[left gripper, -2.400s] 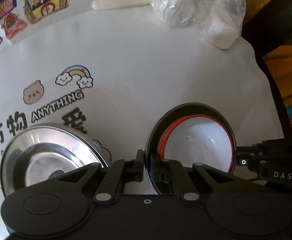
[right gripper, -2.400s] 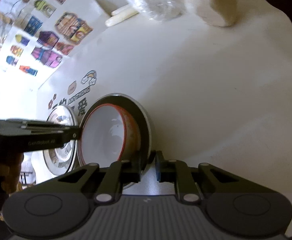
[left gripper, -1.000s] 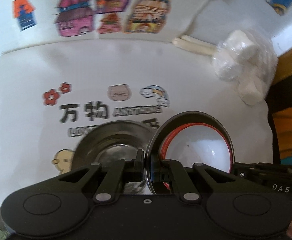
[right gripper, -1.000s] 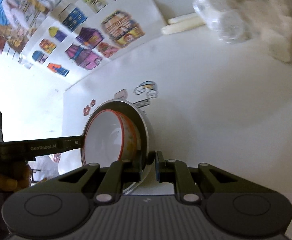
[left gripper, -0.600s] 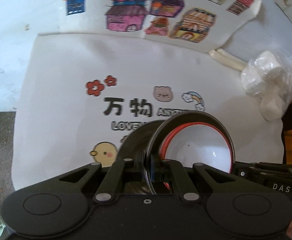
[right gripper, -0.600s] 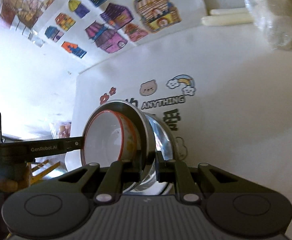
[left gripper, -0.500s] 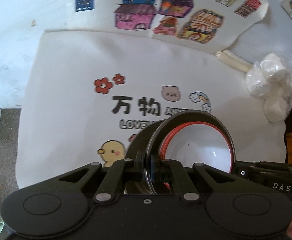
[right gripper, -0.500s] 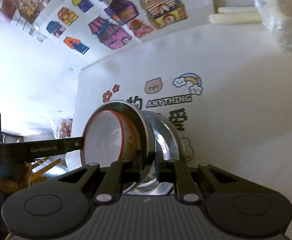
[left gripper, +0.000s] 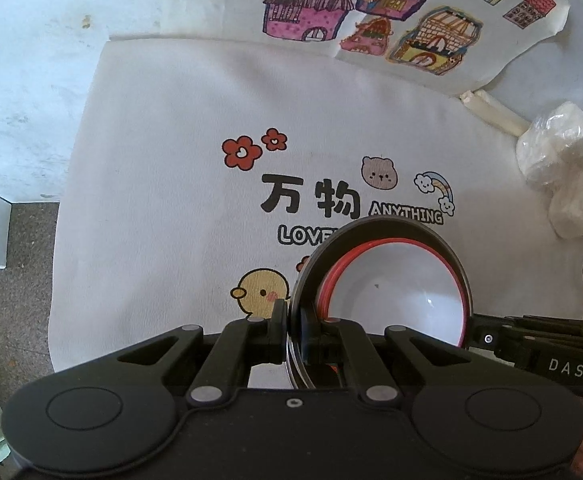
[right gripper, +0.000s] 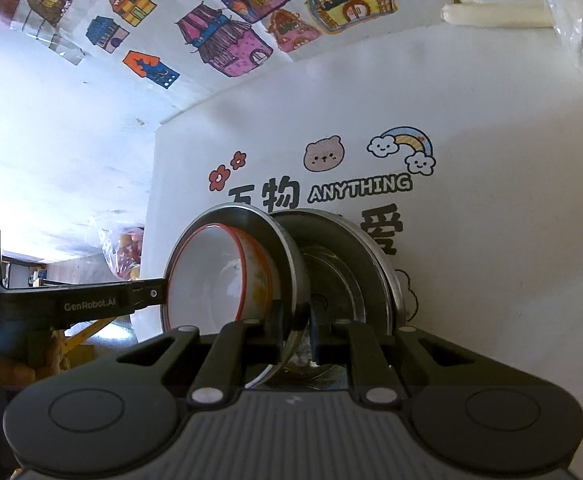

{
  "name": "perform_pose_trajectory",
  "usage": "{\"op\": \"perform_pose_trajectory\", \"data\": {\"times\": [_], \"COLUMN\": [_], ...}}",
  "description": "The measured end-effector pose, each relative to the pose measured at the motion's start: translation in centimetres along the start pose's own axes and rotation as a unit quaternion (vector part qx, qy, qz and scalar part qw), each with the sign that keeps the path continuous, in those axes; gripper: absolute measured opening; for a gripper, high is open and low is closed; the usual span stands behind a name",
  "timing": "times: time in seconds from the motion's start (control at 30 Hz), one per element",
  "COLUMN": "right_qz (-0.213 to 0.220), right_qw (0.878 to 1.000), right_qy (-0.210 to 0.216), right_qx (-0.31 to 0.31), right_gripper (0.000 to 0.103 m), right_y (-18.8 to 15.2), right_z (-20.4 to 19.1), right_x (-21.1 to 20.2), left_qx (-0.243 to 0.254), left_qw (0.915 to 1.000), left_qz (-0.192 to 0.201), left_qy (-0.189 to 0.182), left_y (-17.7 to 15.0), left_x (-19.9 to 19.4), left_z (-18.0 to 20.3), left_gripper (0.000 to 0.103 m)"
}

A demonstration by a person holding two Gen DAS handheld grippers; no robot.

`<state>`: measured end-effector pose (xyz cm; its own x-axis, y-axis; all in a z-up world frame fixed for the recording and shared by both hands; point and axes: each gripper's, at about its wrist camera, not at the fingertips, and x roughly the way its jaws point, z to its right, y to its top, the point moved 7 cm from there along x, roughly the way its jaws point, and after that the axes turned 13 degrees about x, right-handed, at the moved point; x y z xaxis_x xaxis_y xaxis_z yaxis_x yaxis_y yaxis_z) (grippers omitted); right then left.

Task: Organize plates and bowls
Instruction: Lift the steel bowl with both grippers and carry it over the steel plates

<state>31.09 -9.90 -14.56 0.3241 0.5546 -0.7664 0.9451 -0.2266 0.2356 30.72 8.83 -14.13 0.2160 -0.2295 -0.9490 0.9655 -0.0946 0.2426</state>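
A steel plate (left gripper: 383, 226) holds a white bowl with a red rim (left gripper: 399, 284). My left gripper (left gripper: 293, 322) is shut on the plate's left rim. My right gripper (right gripper: 295, 320) is shut on its opposite rim, and its arm shows at the right of the left wrist view (left gripper: 531, 344). The plate (right gripper: 279, 240) and bowl (right gripper: 211, 276) are held above the table. In the right wrist view a second steel plate (right gripper: 355, 264) lies on the white cloth just beyond and below the held one. It is hidden in the left wrist view.
A white printed cloth (left gripper: 179, 168) covers the table. A plastic bag of white lumps (left gripper: 559, 176) and a pale stick (left gripper: 491, 110) lie at its far right. House drawings (left gripper: 331, 12) line the wall behind. The floor (left gripper: 11, 280) drops off at left.
Both grippers carried the plate and bowl up and leftward to above the second steel plate. More of the cloth and wall now shows. Both grips are unchanged.
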Motion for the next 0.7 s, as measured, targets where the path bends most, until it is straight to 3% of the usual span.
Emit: {"op": "perform_pose_trajectory", "data": {"times": [0.7], "right_qz": [0.005], "right_qw": [1.000], "right_qy": [-0.008], "right_qx": [0.030], "right_gripper": [0.014], "right_y": [0.2], "right_z": [1.3], "right_x": [0.0], "left_qx": [0.017], "left_qw": [0.9996], "left_qz": [-0.020], "left_qy": [-0.006], "left_y": [0.2], "left_x": [1.5], "left_z": [1.0], "left_gripper": [0.005]}}
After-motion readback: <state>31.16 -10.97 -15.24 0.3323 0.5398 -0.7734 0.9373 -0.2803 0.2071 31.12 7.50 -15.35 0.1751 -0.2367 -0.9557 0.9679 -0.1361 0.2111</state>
